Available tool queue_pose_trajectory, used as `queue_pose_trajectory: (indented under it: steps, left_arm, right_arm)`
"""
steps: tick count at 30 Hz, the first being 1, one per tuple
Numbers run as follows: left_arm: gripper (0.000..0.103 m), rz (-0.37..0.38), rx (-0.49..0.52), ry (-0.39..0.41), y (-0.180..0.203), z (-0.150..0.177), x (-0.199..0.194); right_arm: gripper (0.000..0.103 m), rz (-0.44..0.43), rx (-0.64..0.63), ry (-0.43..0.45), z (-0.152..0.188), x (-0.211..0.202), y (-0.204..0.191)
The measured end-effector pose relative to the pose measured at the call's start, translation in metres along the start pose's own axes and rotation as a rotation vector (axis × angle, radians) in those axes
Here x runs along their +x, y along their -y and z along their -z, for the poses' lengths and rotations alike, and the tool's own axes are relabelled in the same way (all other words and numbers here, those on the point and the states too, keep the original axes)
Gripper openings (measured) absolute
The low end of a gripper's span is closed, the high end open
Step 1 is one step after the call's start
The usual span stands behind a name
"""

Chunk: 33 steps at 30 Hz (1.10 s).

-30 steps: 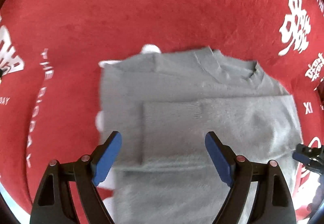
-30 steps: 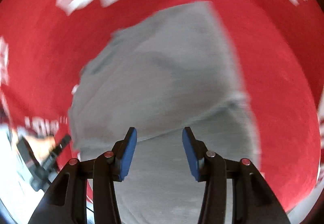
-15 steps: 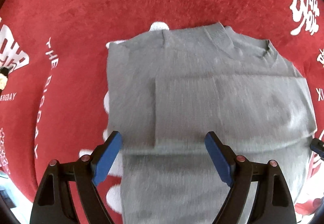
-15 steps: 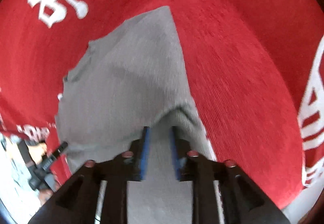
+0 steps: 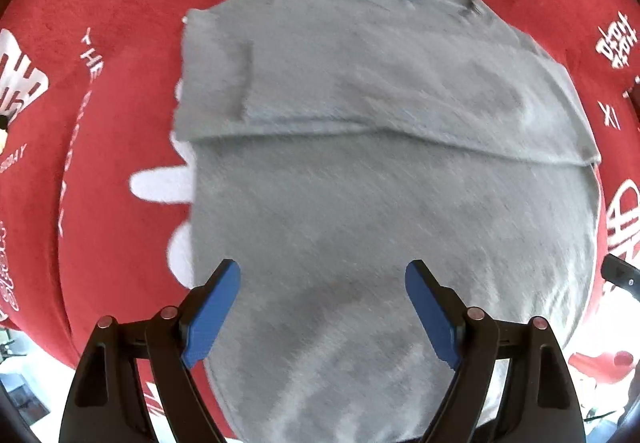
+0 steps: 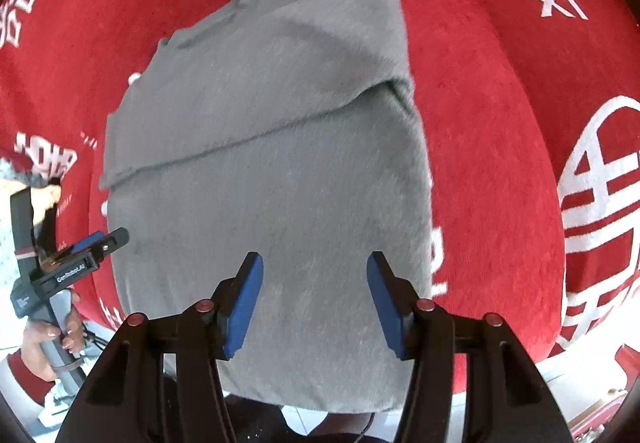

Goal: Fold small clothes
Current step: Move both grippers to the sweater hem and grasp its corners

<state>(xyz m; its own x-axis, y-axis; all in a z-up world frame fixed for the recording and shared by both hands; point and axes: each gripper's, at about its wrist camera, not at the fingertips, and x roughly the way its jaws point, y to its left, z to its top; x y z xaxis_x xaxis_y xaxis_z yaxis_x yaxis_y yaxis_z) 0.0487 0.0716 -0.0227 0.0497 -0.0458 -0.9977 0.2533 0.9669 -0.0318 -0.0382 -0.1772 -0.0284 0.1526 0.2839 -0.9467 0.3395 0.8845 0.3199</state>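
A small grey sweater lies flat on a red cloth, collar at the far end, both sleeves folded across the chest. It also shows in the right wrist view. My left gripper is open and empty above the sweater's lower body, near the left side. My right gripper is open and empty above the lower body near the right side. The left gripper also appears at the left edge of the right wrist view.
The red cloth with white lettering covers the table and surrounds the sweater on all sides; it also shows in the right wrist view. The table's near edge lies just below the hem. A hand holds the left gripper's handle.
The right gripper was shut on the sweater's fabric half a second ago; it has let go and opened. Both grippers have pulled back toward the hem.
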Motion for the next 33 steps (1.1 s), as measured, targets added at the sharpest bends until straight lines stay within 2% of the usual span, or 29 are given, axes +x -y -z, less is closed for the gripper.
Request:
queue_pose_trajectory:
  steps: [11, 17, 21, 24, 28, 33]
  left_arm:
    - [0.086, 0.002, -0.008, 0.001, 0.054, 0.012, -0.010]
    - [0.086, -0.004, -0.078, 0.019, 0.080, 0.030, -0.025]
    - [0.086, -0.011, -0.125, 0.021, 0.094, 0.053, -0.027]
    - [0.086, 0.002, -0.149, 0.006, 0.084, 0.055, -0.019]
    - [0.086, 0.056, -0.164, -0.024, 0.075, 0.077, -0.015]
    - [0.085, 0.048, -0.146, -0.008, 0.050, 0.105, -0.015]
  right_arm:
    - [0.058, -0.017, -0.097, -0.025, 0.010, -0.011, 0.010]
    - [0.058, -0.042, -0.149, -0.038, 0.009, -0.019, 0.024]
    - [0.058, -0.057, -0.197, -0.040, 0.011, -0.022, 0.030]
    - [0.058, -0.069, -0.232, -0.018, 0.020, -0.026, 0.031]
    - [0.058, -0.089, -0.226, -0.031, 0.035, -0.024, 0.033]
    - [0.058, -0.095, -0.181, -0.067, 0.063, -0.010, 0.034]
